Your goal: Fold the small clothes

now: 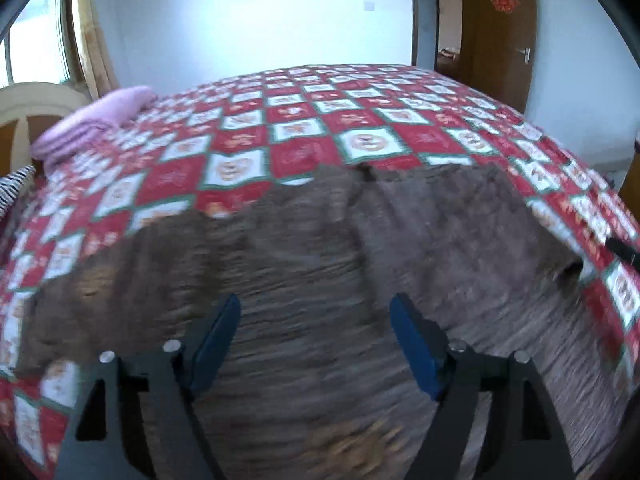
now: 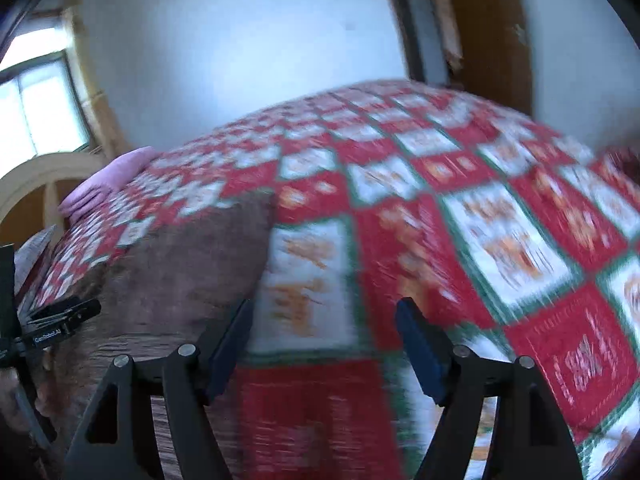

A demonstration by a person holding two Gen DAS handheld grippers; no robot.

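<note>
Near the bed's point(image 1: 304, 120) front edge, both my grippers, left point(image 1: 316, 344) and right point(image 2: 324, 344), hang spread and empty; pinching the bedspread along with the brown garment point(image 1: 320, 248) could spoil the fold.

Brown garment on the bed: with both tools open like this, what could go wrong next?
1. The right tool sits over the patterned bedspread, beside the brown garment; closing here might pinch the bedspread instead.
2. The left tool hovers over the garment's middle, not an edge, so a grasp could bunch the cloth.
3. Both views are motion-blurred; fast movement may spoil aim.
</note>
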